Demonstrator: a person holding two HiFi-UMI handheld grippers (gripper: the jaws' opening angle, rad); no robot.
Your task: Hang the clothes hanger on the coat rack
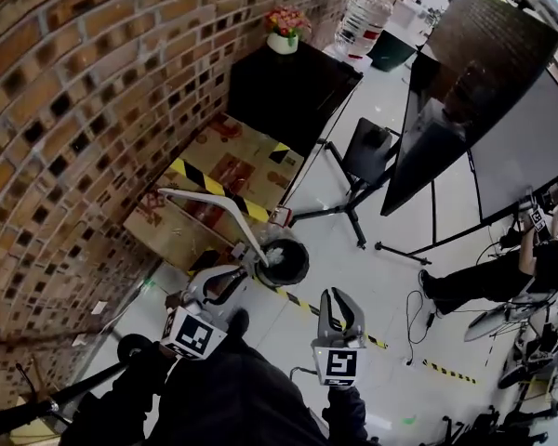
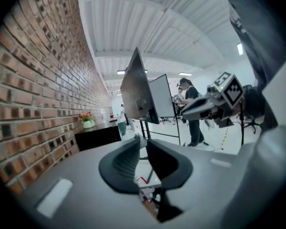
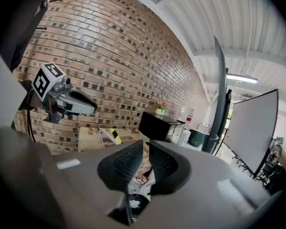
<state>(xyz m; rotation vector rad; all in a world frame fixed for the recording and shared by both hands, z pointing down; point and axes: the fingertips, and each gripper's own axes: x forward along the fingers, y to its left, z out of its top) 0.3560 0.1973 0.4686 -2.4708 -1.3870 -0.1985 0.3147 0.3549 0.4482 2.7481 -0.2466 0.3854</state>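
A white clothes hanger (image 1: pixel 225 210) lies across the cardboard boxes (image 1: pixel 219 170) by the brick wall, one end over a black bin (image 1: pixel 285 260). A black pole with a round knob (image 1: pixel 121 353) at the lower left looks like part of the coat rack; its hooks are out of sight. My left gripper (image 1: pixel 225 284) is shut and empty, just short of the hanger. To its right my right gripper (image 1: pixel 340 307) is also shut and holds nothing. In the left gripper view the jaws (image 2: pixel 144 143) are closed, and so are they in the right gripper view (image 3: pixel 146 148).
A black cabinet (image 1: pixel 293 86) with a flower pot (image 1: pixel 285 30) stands against the wall. A large dark screen on a wheeled stand (image 1: pixel 465 91) is at the right, with a whiteboard (image 1: pixel 535 142) behind. A seated person (image 1: pixel 488 282) is at the far right. Striped tape (image 1: pixel 451 372) marks the floor.
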